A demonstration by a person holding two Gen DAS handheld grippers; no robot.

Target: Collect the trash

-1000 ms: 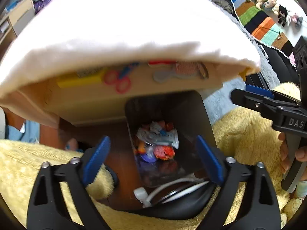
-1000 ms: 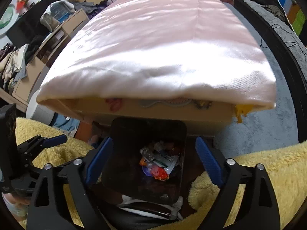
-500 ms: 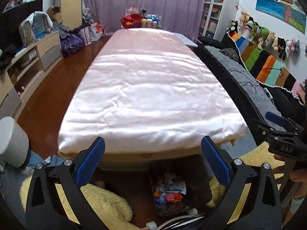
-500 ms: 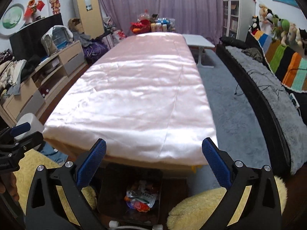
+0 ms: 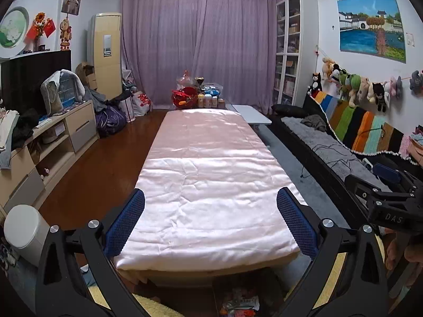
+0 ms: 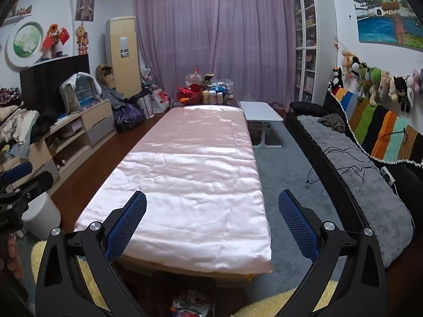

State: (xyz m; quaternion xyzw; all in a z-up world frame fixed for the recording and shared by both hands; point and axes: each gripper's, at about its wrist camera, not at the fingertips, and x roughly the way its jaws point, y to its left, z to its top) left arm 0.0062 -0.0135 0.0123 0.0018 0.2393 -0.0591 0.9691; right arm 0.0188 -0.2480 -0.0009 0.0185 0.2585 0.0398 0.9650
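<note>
Two grippers, both empty: our left gripper (image 5: 211, 223) and right gripper (image 6: 212, 224) have their blue pads spread wide, raised level over the near end of the long table's pink satin cloth (image 5: 211, 198), which looks bare. We judge that pose serves to scan for litter. The collected wrappers (image 5: 239, 305) sit in the dark bin (image 6: 185, 281) below the table's near edge, within easy reach.
</note>
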